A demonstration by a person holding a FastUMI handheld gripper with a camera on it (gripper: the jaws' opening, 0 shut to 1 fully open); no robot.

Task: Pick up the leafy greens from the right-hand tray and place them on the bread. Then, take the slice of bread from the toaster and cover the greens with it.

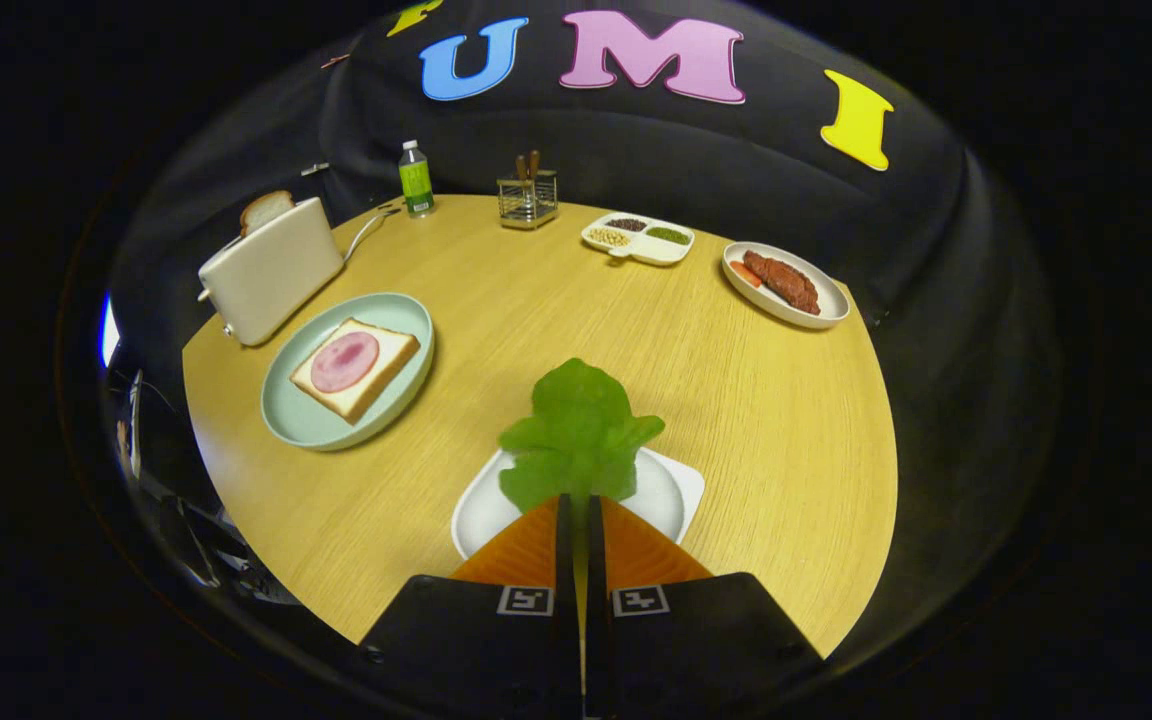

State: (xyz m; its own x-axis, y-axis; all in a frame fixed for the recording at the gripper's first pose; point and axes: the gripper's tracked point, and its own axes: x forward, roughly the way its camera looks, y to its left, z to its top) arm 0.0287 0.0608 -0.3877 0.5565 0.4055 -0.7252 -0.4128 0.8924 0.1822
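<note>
My gripper [579, 500] is shut on the stem end of the leafy greens [576, 435], which stick out ahead of the fingertips, above the white tray [481, 515]. Ahead and to the left, a pale green plate [291, 420] holds a slice of bread [381, 375] topped with a round pink slice of ham [344, 361]. Beyond that plate stands a cream toaster [271, 270] with a second bread slice [265, 209] poking out of its slot.
On the round wooden table [736, 420], a green bottle [416, 179] and a wire utensil holder [527, 197] stand at the back. A divided white dish of grains [638, 238] and an oval plate with meat [786, 283] lie at the far right.
</note>
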